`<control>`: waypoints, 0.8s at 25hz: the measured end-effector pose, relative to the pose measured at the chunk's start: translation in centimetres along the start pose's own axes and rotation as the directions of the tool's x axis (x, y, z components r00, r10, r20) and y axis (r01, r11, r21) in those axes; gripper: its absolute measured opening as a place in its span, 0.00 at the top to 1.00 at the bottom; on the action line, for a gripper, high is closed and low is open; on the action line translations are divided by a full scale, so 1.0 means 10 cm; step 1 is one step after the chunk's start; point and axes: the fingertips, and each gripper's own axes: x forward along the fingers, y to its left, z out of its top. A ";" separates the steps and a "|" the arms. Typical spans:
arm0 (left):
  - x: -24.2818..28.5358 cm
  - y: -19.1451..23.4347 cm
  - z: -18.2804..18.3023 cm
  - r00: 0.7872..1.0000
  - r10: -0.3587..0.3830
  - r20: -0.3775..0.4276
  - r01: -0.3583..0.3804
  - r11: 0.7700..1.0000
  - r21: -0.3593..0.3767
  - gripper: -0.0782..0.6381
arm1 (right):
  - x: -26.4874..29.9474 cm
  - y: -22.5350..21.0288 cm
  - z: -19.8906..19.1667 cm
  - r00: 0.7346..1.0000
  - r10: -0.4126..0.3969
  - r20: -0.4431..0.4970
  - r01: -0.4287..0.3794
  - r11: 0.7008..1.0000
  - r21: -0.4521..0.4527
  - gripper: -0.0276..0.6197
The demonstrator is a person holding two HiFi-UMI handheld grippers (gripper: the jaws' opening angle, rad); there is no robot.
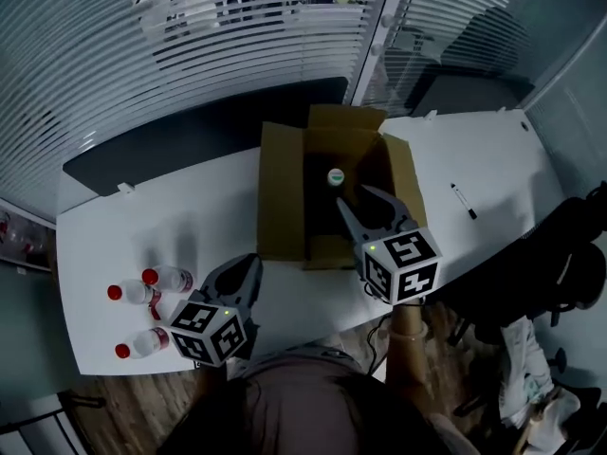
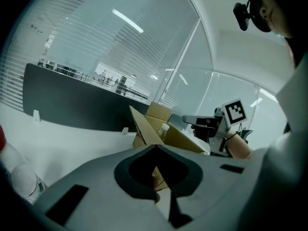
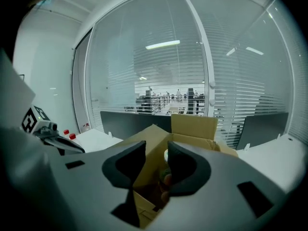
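1. Hovering over the open cardboard box (image 1: 280,192): the right gripper (image 1: 353,195), fingers spread wide, gripping nothing.
2. Through the gap between those fingers, in the right gripper view: only the box's near wall and the pale cap of a bottle (image 3: 166,155).
3. Upright inside the box, toward its far end: that bottle (image 1: 335,176), just beyond the right fingertips and untouched.
4. Lower left, above the white surface (image 1: 493,159) near its front edge: the left gripper (image 1: 245,265), fingers closed tip to tip, with nothing between them.
5. Just left of it on the surface: three red-capped bottles (image 1: 169,279), bunched close together and clear of the fingers.
6. Well to the right of the box: a black pen (image 1: 464,201), flat on the surface.
7. Along the far edge of the surface, behind the box: a dark panel (image 1: 190,136).
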 end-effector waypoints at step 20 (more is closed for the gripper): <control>0.06 0.34 0.08 1.000 0.027 0.015 -0.026 0.998 -0.063 0.88 | 0.92 -0.26 -0.30 0.977 0.001 -0.214 -0.007 1.000 -0.029 0.65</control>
